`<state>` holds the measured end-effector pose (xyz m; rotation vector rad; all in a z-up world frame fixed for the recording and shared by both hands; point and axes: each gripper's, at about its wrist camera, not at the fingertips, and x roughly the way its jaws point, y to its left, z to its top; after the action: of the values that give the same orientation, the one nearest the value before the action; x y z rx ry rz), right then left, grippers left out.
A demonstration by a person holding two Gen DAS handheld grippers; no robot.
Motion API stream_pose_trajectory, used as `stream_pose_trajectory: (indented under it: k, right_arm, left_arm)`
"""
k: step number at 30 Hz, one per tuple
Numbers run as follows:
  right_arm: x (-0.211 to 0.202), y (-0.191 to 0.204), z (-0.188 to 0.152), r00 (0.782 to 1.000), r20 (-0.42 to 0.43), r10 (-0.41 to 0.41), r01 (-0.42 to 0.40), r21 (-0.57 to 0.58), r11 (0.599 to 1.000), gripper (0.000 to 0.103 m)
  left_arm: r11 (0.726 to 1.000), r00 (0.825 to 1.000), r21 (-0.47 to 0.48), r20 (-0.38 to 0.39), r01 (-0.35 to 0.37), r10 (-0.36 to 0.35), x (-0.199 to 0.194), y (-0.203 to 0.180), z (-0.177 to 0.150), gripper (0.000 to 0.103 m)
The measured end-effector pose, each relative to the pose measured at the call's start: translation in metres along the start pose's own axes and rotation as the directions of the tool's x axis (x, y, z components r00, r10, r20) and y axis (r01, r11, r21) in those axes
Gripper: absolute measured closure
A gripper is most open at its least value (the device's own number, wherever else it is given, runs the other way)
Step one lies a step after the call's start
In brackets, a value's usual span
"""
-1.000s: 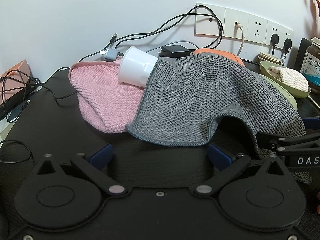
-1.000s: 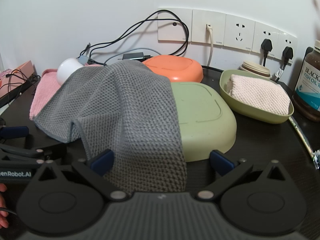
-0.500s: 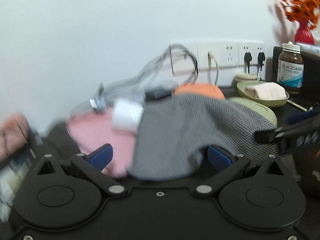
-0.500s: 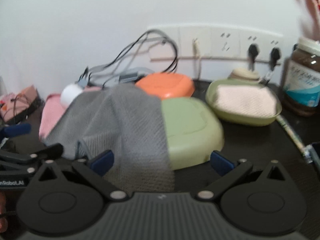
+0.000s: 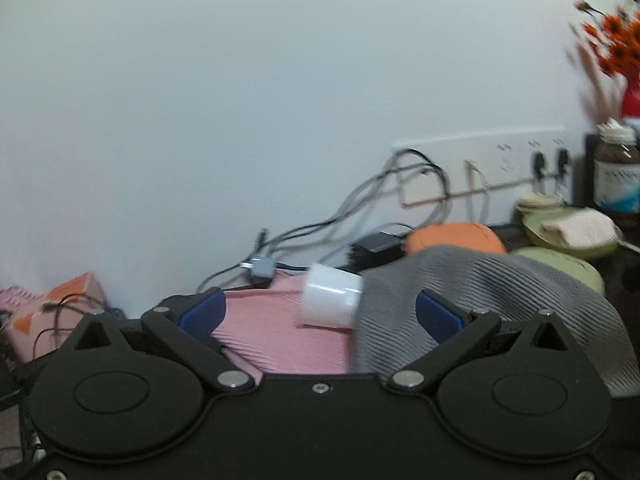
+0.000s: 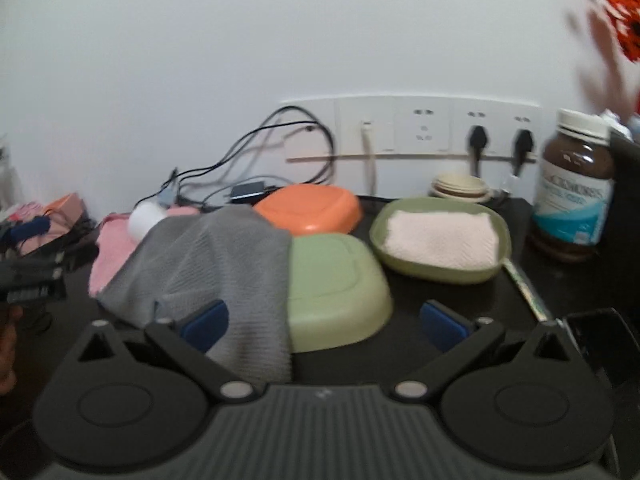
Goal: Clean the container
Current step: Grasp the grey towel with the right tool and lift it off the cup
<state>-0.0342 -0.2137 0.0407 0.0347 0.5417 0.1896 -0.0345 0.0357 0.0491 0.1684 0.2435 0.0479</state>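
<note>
On the dark tabletop (image 6: pixel 460 300): 2 upturned containers, 1 open dish, 2 cloths and a cup sit crowded together.
Task's thing: the green container (image 6: pixel 336 284) lies upside down near the right gripper, its left side under the grey cloth (image 6: pixel 208 260); the orange container (image 6: pixel 308 208) lies upturned just behind it.
Right gripper (image 6: pixel 324 322): fingers spread wide, nothing between them, aimed at the green container and the cloth's edge.
Left gripper (image 5: pixel 320 312): fingers also wide and empty, facing the white cup (image 5: pixel 330 300).
White cup: on its side on the pink cloth (image 5: pixel 280 336), its far end tucked under the grey cloth.
Risk 1: pulling the grey cloth away could drag or roll the cup, since the cloth covers part of it.
Risk 2: a grab at the draped edge may catch cloth and container rim together.
Risk 3: charger cables (image 6: pixel 256 148) and the supplement bottle (image 6: pixel 576 184) stand near; a wide sweep could snag or tip them.
Blur: both views are smeared, so fine contact is hard to judge.
</note>
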Motion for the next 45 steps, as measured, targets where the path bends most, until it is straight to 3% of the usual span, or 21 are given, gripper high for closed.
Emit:
stream_pose_trajectory:
  k: [6, 10, 14, 20, 24, 26, 28, 33, 40, 45]
  right_arm:
    - [0.014, 0.046, 0.007, 0.995, 0.096, 0.024, -0.007, -0.175, 0.985, 0.001]
    - [0.043, 0.074, 0.012, 0.994, 0.053, 0.098, -0.083, -0.226, 0.971, 0.001]
    - [0.067, 0.098, 0.012, 0.996, 0.019, 0.087, -0.077, -0.305, 0.949, 0.001]
    - [0.093, 0.105, 0.008, 0.997, -0.013, 0.074, -0.075, -0.298, 0.952, 0.001]
    - [0.098, 0.109, 0.005, 0.998, -0.017, 0.056, -0.059, -0.319, 0.946, 0.018]
    - [0.099, 0.11, 0.004, 0.999, -0.015, 0.046, -0.048, -0.336, 0.941, 0.031]
    - [0.098, 0.111, 0.002, 0.999, -0.014, 0.048, -0.05, -0.348, 0.936, 0.059]
    - [0.091, 0.098, 0.005, 0.996, -0.017, 0.085, -0.086, -0.273, 0.958, 0.085]
    - [0.059, 0.068, 0.013, 0.99, 0.123, 0.061, -0.044, -0.142, 0.989, 0.093]
    - [0.031, 0.052, 0.025, 0.969, 0.245, 0.012, 0.007, -0.075, 0.997, 0.094]
  left_arm:
    - [0.998, 0.999, -0.042, -0.012, -0.053, 0.053, 0.003, 0.015, 0.005, 0.0]
    - [0.998, 0.998, -0.046, -0.053, -0.043, 0.041, 0.009, 0.016, 0.005, 0.0]
    - [0.998, 0.997, -0.042, -0.057, -0.046, 0.043, 0.01, 0.016, 0.005, 0.0]
    - [0.998, 0.998, -0.062, -0.054, -0.034, 0.031, 0.01, 0.018, 0.006, 0.0]
    - [0.996, 0.998, -0.084, -0.064, -0.024, 0.019, 0.01, 0.02, 0.007, 0.0]
    - [0.996, 0.997, -0.091, -0.069, -0.022, 0.016, 0.011, 0.021, 0.007, 0.0]
    - [0.995, 0.997, -0.094, -0.071, -0.022, 0.016, 0.011, 0.022, 0.007, 0.0]
    - [0.996, 0.997, -0.09, -0.07, -0.021, 0.014, 0.011, 0.02, 0.006, 0.0]
    - [0.996, 0.998, -0.084, -0.068, -0.019, 0.013, 0.01, 0.019, 0.006, 0.0]
    - [0.997, 0.998, -0.081, -0.066, -0.019, 0.013, 0.009, 0.018, 0.006, 0.0]
